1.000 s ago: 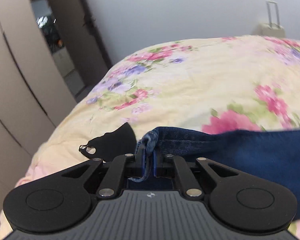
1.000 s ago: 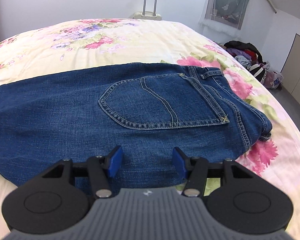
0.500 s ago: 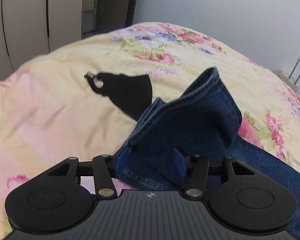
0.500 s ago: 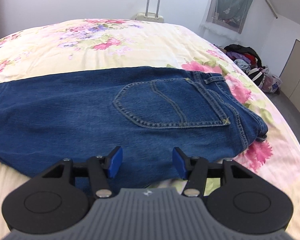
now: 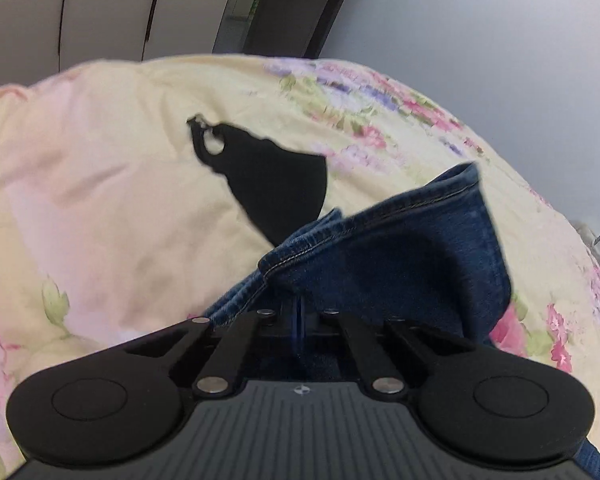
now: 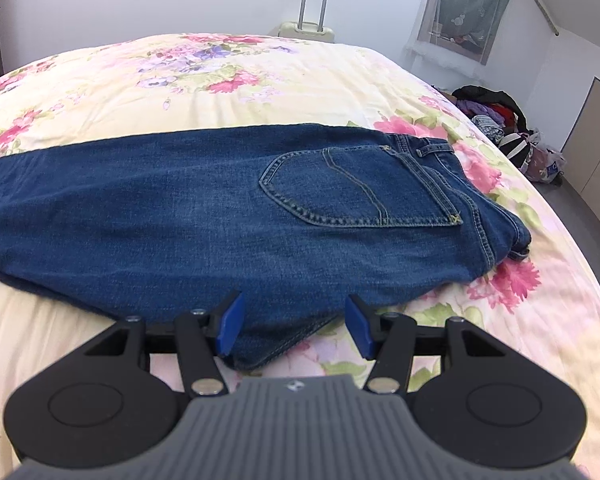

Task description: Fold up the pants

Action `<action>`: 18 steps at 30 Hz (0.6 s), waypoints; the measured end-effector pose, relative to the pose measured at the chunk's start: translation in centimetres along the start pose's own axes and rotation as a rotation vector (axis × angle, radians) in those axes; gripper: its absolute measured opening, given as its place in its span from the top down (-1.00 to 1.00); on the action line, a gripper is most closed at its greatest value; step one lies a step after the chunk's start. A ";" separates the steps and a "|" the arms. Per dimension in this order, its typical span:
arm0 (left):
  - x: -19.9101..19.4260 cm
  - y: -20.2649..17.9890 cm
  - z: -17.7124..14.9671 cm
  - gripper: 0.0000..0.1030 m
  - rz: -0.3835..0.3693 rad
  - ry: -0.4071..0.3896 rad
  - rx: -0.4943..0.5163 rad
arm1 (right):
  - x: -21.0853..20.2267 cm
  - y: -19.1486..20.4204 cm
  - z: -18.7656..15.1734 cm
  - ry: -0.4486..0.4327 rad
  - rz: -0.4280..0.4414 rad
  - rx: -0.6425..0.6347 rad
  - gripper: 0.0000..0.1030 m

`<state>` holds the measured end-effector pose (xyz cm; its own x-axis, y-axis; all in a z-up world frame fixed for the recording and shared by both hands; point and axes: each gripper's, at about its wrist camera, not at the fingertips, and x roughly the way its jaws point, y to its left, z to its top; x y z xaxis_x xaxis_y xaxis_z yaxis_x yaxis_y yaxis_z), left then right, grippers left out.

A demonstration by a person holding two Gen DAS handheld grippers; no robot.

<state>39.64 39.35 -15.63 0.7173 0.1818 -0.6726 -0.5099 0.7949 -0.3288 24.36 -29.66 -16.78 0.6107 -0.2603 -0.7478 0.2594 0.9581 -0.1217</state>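
Blue denim jeans (image 6: 220,208) lie folded lengthwise across a floral bedspread (image 6: 260,80), with the back pocket (image 6: 356,188) and waistband at the right. My right gripper (image 6: 294,322) is open, its blue pads astride the near edge of the jeans at the seat. In the left wrist view my left gripper (image 5: 298,316) is shut on the hem end of the jeans' legs (image 5: 400,248), and the cuffs stand up bunched in front of it.
A black face mask (image 5: 268,176) lies on the bedspread (image 5: 100,200) just beyond the cuffs. A suitcase (image 6: 308,28) stands behind the bed. A pile of clothes and bags (image 6: 500,128) sits on the floor at the right. Wardrobe doors (image 5: 80,12) stand at the left.
My left gripper opened half a second ago and has shut again on the jean cuffs, closer to the black mask. My right gripper stayed open and drew back slightly from the jeans.
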 end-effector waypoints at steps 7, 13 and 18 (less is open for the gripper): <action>-6.7 -2.1 2.5 0.99 0.025 -0.101 0.141 | 0.3 2.7 -1.6 0.065 0.039 -0.057 -0.07; -2.3 2.0 0.6 0.81 0.142 0.044 0.093 | 0.4 2.6 -2.2 0.088 0.036 -0.031 -0.07; -3.9 4.5 0.1 0.80 0.045 0.041 -0.019 | -0.3 1.7 -2.3 0.086 0.020 0.014 -0.08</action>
<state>34.56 42.26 -14.42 0.6737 0.1927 -0.7134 -0.5503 0.7751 -0.3104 22.85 -27.65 -18.27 0.5495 -0.2293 -0.8034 0.2587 0.9610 -0.0974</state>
